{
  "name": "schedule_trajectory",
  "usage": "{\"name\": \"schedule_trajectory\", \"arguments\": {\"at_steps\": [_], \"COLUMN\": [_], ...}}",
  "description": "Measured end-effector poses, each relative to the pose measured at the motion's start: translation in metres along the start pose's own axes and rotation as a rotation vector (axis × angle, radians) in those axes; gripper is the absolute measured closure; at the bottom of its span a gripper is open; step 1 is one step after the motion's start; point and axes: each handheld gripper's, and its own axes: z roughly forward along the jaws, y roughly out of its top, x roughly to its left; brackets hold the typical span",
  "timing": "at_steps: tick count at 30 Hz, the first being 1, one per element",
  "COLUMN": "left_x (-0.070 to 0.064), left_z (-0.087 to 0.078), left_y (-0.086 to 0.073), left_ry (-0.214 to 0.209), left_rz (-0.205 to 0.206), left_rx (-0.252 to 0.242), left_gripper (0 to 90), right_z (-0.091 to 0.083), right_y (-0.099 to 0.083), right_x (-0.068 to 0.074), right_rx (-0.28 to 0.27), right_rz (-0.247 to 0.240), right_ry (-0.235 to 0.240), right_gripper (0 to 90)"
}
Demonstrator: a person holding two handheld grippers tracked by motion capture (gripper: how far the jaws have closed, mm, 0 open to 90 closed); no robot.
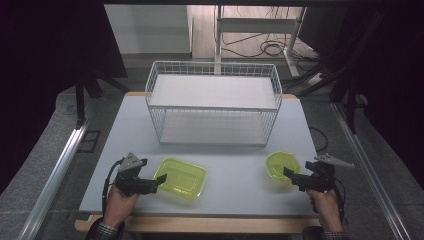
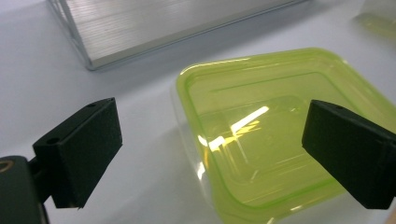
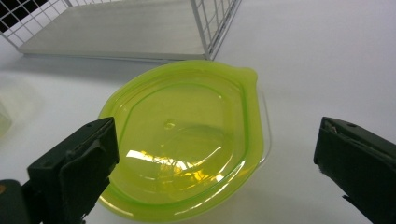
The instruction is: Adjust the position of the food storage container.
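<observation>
A rectangular yellow-green plastic container (image 1: pixel 181 177) (image 2: pixel 275 135) lies on the white table (image 1: pixel 235 192), front left. My left gripper (image 1: pixel 156 181) (image 2: pixel 210 154) is open, its jaws spread on either side of the container's near left corner. A rounder yellow-green container (image 1: pixel 281 164) (image 3: pixel 187 140) with a small spout sits front right. The open right gripper (image 1: pixel 288 175) (image 3: pixel 215 163) hovers at its near edge, and nothing is clamped between its jaws.
A white wire basket (image 1: pixel 214 102) (image 3: pixel 212 28) with a flat shelf on top stands at the middle back of the table. Bare tabletop lies between the two containers. A metal rail (image 1: pixel 60 165) runs along the left, with cables and a desk frame beyond.
</observation>
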Motion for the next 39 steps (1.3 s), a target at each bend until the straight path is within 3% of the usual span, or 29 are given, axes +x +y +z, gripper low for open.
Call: {"name": "schedule_trajectory", "arguments": {"at_steps": [5, 9, 14, 21, 25, 29, 30, 31, 32, 33, 34, 35, 36, 39], "left_x": [-0.001, 0.001, 0.003, 0.003, 0.003, 0.003, 0.004, 0.004, 0.004, 0.004, 0.004, 0.004, 0.004, 0.004], "left_z": [0.001, 0.001, 0.001, 0.001, 0.002, 0.002, 0.002, 0.002, 0.002, 0.002, 0.002, 0.002, 0.002, 0.001], "left_y": [-0.001, -0.003, -0.005, -0.004, -0.004, -0.004, -0.004, -0.004, -0.004, -0.004, -0.004, -0.004, -0.004, -0.004], "left_ry": [0.024, 0.039, 0.039, 0.046, 0.048, 0.053, 0.055, 0.055, 0.057, 0.057, 0.059, 0.06, 0.063, 0.066], "left_rz": [0.021, 0.039, 0.034, 0.038, 0.035, 0.033, 0.036, 0.036, 0.035, 0.035, 0.037, 0.033, 0.033, 0.03], "left_rx": [-0.006, -0.031, -0.042, -0.037, -0.03, -0.025, -0.022, -0.022, -0.025, -0.025, -0.025, -0.029, -0.03, -0.033], "left_gripper": [4.8, 4.7, 4.8, 5.1, 5.2, 5.4, 5.4, 5.4, 5.4, 5.3, 5.3, 5.3, 5.2, 5.1], "right_z": [0.002, 0.005, 0.006, 0.005, 0.003, -0.001, -0.004, -0.004, -0.008, -0.008, -0.01, -0.01, -0.008, -0.001], "right_y": [0.0, -0.001, -0.001, 0.0, 0.002, 0.007, 0.011, 0.011, 0.015, 0.015, 0.019, 0.019, 0.021, 0.022], "right_x": [-0.001, 0.002, 0.003, 0.005, 0.007, 0.012, 0.018, 0.018, 0.026, 0.026, 0.035, 0.035, 0.045, 0.058], "right_rx": [-0.002, 0.032, 0.048, 0.043, 0.053, 0.044, 0.038, 0.038, 0.02, 0.02, 0.017, 0.017, 0.027, 0.046], "right_rz": [0.007, -0.017, -0.025, -0.019, -0.029, -0.047, -0.068, -0.068, -0.1, -0.1, -0.137, -0.137, -0.18, -0.215], "right_ry": [-0.028, -0.076, -0.051, -0.048, -0.059, -0.075, -0.086, -0.086, -0.076, -0.076, -0.041, -0.041, -0.005, 0.048], "right_gripper": [0.0, 0.0, 0.0, 0.0, 4.4, 15.0, 25.6, 25.6, 39.8, 39.8, 52.2, 52.2, 63.8, 77.6]}}
